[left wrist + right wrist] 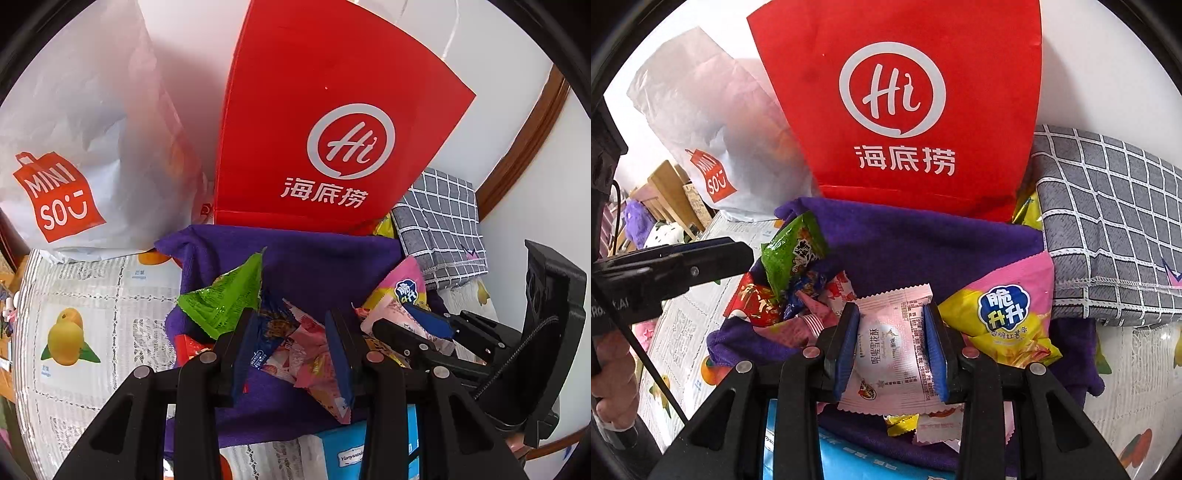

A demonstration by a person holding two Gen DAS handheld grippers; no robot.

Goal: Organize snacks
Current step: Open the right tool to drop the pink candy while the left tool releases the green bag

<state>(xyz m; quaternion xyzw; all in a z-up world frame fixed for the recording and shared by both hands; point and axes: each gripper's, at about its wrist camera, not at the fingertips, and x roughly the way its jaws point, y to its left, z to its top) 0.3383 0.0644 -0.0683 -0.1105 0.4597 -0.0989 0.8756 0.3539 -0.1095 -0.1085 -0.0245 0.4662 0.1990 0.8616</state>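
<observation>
Right gripper (892, 345) jaws snug on pale pink packet (894, 350), long axis running away from gripper. Left gripper (291, 354) part-open over pink wrappers (310, 362); grip unclear.

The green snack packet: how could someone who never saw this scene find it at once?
Find the tall red paper bag; before it lies a purple cloth strewn with snacks. At the cloth's left edge the green snack packet rests tilted atop the pile, the only green wrapper among pink, red and blue ones.
</observation>
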